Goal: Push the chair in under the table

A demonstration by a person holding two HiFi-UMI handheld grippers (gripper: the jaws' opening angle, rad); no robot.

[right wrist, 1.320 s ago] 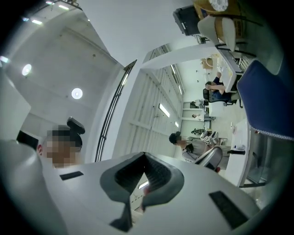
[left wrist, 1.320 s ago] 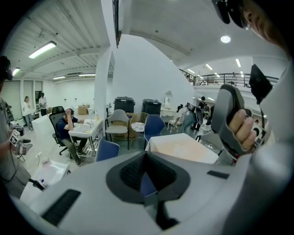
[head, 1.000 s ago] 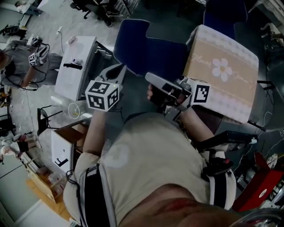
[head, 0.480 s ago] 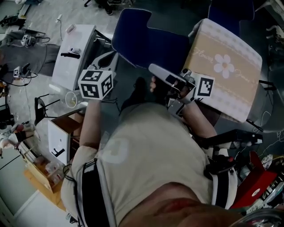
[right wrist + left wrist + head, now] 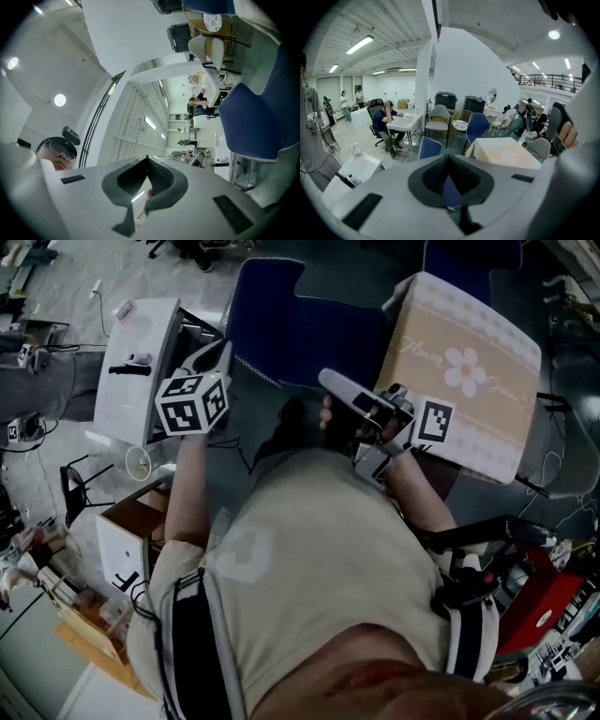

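Off the left edge of the table (image 5: 497, 427), the blue chair (image 5: 300, 329) stands beside the flowered cloth, not yet tucked under it. Both claws hover in front of the person and face the chair, probably because a push needs only blunt tips rather than a grip. The left claw (image 5: 214, 354) is pressed fully together and holds nothing. The right claw (image 5: 330, 383) is likewise closed and empty, tilted upward, short of the chair and touching nothing.

White desk (image 5: 127, 409), clear cup (image 5: 138, 463), red case (image 5: 548, 601)
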